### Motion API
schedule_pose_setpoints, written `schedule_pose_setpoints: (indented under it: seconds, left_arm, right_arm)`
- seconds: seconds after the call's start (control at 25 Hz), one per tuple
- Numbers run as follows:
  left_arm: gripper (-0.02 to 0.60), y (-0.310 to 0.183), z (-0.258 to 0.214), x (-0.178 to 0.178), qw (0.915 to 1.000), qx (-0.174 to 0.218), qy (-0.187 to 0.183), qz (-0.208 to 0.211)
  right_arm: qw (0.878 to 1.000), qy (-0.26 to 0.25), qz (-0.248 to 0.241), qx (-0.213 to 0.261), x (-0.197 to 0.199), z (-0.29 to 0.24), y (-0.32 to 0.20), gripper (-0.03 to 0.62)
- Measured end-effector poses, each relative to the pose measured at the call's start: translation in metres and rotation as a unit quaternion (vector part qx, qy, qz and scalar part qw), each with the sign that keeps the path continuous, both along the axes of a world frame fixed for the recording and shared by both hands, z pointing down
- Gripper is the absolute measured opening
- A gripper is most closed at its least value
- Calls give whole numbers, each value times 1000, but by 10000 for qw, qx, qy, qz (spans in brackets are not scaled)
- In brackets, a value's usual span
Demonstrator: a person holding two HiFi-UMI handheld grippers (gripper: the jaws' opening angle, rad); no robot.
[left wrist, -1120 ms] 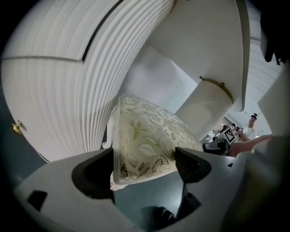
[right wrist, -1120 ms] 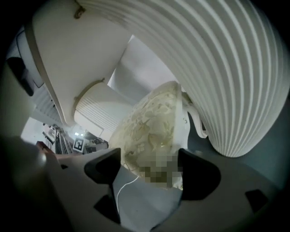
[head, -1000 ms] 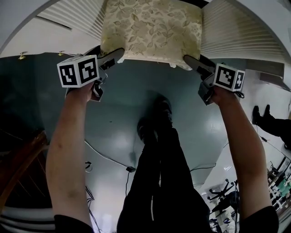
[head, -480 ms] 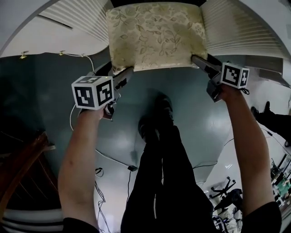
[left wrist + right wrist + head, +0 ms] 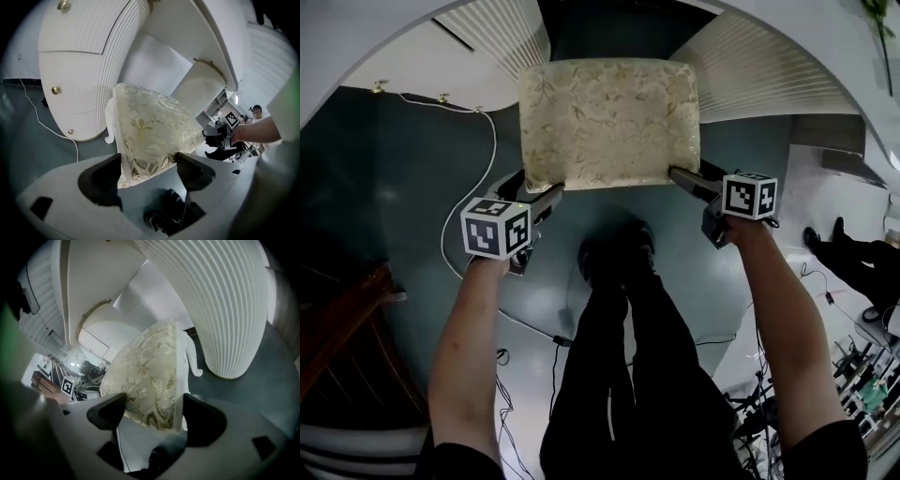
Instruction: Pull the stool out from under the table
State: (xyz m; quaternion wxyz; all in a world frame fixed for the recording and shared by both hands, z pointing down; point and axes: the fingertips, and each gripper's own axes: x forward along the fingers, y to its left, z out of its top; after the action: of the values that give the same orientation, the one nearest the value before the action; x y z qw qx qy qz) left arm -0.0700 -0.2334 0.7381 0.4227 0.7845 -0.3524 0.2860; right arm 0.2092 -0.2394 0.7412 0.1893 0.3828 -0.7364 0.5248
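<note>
The stool (image 5: 609, 122), with a cream floral cushion and white legs, stands on the dark floor between the table's two ribbed white pedestals. My left gripper (image 5: 546, 195) is at its near left corner. In the left gripper view the cushion corner (image 5: 150, 126) fills the gap of the left gripper (image 5: 147, 159); its jaws have just been closing and both pads now touch the fabric. My right gripper (image 5: 682, 176) is shut on the near right corner. In the right gripper view the cushion (image 5: 145, 366) sits between both pads of that gripper (image 5: 153, 401).
Ribbed white pedestals (image 5: 502, 37) (image 5: 750, 66) flank the stool under the white tabletop (image 5: 356, 56). A white cable (image 5: 478, 159) runs over the floor at the left. My own legs and shoes (image 5: 614, 253) are just behind the stool. Dark wooden furniture (image 5: 337, 328) is at lower left.
The stool has slid toward me, out from between the pedestals, with both grippers staying at its near corners. Its whole seat now shows.
</note>
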Motion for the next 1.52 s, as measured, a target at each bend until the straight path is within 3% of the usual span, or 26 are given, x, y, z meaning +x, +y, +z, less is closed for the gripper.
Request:
schedule_pose_setpoints:
  seconds: [0.16, 0.2, 0.32, 0.44, 0.6, 0.84, 1.04, 1.2, 1.32, 1.44, 1.52]
  left_arm:
    - [365, -3, -5, 1, 10000, -89, -35, -8]
    - [329, -5, -7, 1, 9999, -120, 41, -107]
    - [330, -16, -12, -6, 9986, -164, 190, -460]
    - [330, -22, -14, -12, 9988, -31, -60, -494]
    - [330, -18, -4, -6, 9985, -237, -220, -445]
    - [333, -32, -2, -6, 9965, -415, -470, -551]
    - [339, -18, -5, -5, 9927, -631, -479, -912]
    - [339, -10, -6, -1, 9909, -641, -576, -1036]
    - [342, -10, -6, -3, 9923, -548, -595, -942]
    - [313, -3, -12, -13, 9923, -478, -988, -575]
    - [285, 4, -23, -17, 9902, -402, -1255, -465]
  right_arm:
    - [9994, 1, -134, -319, -4, 1, 4, 389]
    - [9990, -6, -192, -405, -6, 2, 7, 387]
    - [9979, 48, -374, -530, -10, 3, 19, 382]
    - [9971, 73, -545, -534, -18, -1, 26, 364]
    - [9955, 61, -663, -670, -12, 8, 26, 357]
    - [9948, 128, -553, -844, -12, 14, 15, 360]
    - [9939, -32, -222, -1081, -8, 9, 25, 347]
    - [9924, 98, -377, -1167, -2, 9, 29, 341]
    - [9907, 177, -782, -1103, -3, 9, 34, 327]
    - [9847, 266, -1274, -1158, -9, 8, 58, 307]
    - [9829, 331, -1338, -1219, -4, 3, 71, 318]
